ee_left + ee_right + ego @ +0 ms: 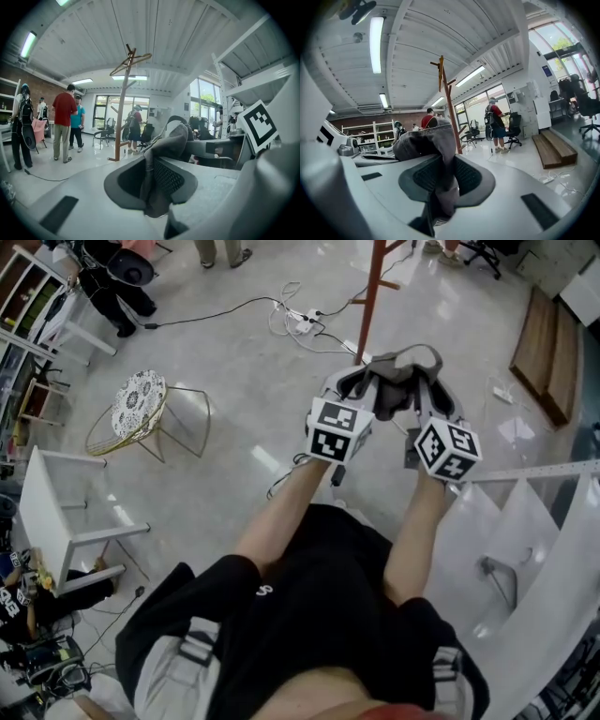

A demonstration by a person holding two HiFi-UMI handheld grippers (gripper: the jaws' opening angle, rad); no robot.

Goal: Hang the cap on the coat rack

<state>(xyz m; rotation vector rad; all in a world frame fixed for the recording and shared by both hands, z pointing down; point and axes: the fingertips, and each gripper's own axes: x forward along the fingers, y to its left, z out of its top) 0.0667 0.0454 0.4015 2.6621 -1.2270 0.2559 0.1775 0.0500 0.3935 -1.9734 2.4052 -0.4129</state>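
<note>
- Fabric first: my left gripper (150,187) is pinched on a fold of the cap (171,140). The jaws sit only a little apart, with the cloth squeezed between the pads.
- Right gripper (440,187), same deal: narrow gap, a bunch of the cap's cloth clamped in it. So the cap is up in the air, strung between the two and out in front of me.
- Worry one: both bites look like thin bunched cloth, not the stiff brim. If one side lets go at the wrong time, I reckon the cap swings off the other jaws or slides out onto the floor (234,381).
- Worry two: the coat rack (123,103) is ahead of me, apart from the cap. Its pegs (136,58) stick out at angles up top. Crumpled like this, the cap could catch by an edge only, then drop once I open up.
- Worry three: there are cables (300,320) on the floor near the rack's foot, so that's a trip risk if I walk in looking up.
- Also, shoving the pole might rock it; I can't tell how steady the base is.
</note>
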